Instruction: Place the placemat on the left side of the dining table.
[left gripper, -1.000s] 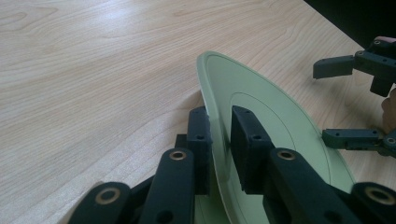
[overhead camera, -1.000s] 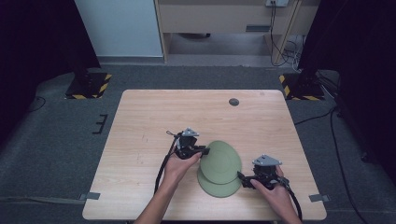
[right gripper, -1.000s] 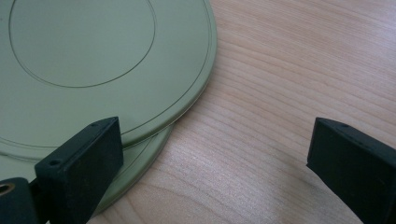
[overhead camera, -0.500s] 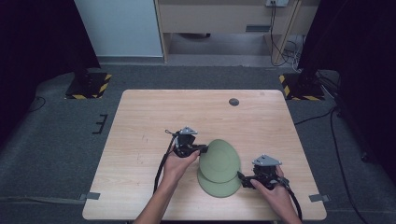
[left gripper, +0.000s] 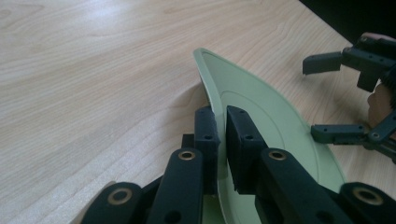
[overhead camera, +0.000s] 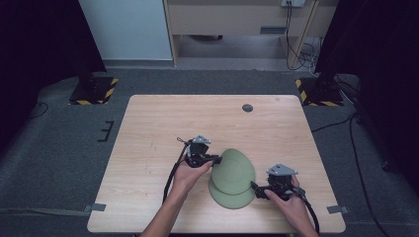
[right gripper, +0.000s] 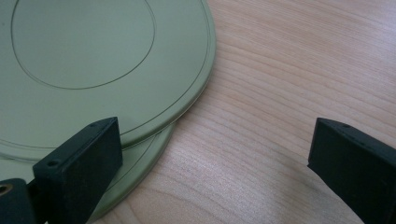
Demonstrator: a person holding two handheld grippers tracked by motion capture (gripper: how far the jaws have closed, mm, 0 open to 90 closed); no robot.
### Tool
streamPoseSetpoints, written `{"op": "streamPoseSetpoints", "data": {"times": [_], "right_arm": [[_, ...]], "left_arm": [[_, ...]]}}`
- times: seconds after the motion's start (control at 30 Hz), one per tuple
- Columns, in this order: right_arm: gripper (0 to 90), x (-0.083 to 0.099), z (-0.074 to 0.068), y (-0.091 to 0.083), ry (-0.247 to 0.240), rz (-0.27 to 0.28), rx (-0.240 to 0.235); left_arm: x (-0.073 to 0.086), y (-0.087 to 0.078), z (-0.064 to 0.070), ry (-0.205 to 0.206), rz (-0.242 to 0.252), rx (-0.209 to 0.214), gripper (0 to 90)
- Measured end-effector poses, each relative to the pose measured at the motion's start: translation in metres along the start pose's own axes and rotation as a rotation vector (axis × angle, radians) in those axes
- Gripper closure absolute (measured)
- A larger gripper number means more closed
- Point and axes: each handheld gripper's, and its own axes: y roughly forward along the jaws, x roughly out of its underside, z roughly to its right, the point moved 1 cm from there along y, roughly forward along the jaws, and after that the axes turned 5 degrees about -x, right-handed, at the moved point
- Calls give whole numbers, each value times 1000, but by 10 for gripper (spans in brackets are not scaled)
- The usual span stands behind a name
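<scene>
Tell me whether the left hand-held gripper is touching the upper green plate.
Touching. The left gripper view shows the left hand-held gripper with its two black jaws closed on the raised rim of the upper green plate, one jaw on each side.

No readable text, label or number shows anywhere.

2 green plates [overhead camera: 232,177], black tongs [overhead camera: 216,159]

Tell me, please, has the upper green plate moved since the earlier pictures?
Yes. The upper green plate has shifted slightly toward the table's left edge, overhanging the lower plate more.
</scene>
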Motion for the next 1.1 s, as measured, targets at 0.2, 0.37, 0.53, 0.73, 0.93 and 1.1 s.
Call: {"op": "streamPoseSetpoints", "data": {"times": [0.2, 0.37, 0.53, 0.73, 0.93, 1.1], "right_arm": [[27, 0, 0, 0, 5, -2, -2], [29, -1, 0, -1, -1, -1, 2], [40, -1, 4, -3, 2, -1, 17], [42, -1, 7, -5, 17, 11, 26], [43, -1, 10, -7, 30, 13, 39], [45, -1, 12, -7, 39, 17, 51]], "left_arm": [[-1, -1, 0, -4, 14, -10, 852], [-5, -5, 3, 7, 37, -24, 854], [-13, -15, 8, 22, 63, -25, 855], [-22, -26, 13, 43, 88, -35, 856], [-27, -33, 11, 42, 109, -43, 856], [-28, -40, 7, 36, 129, -49, 856]]}}
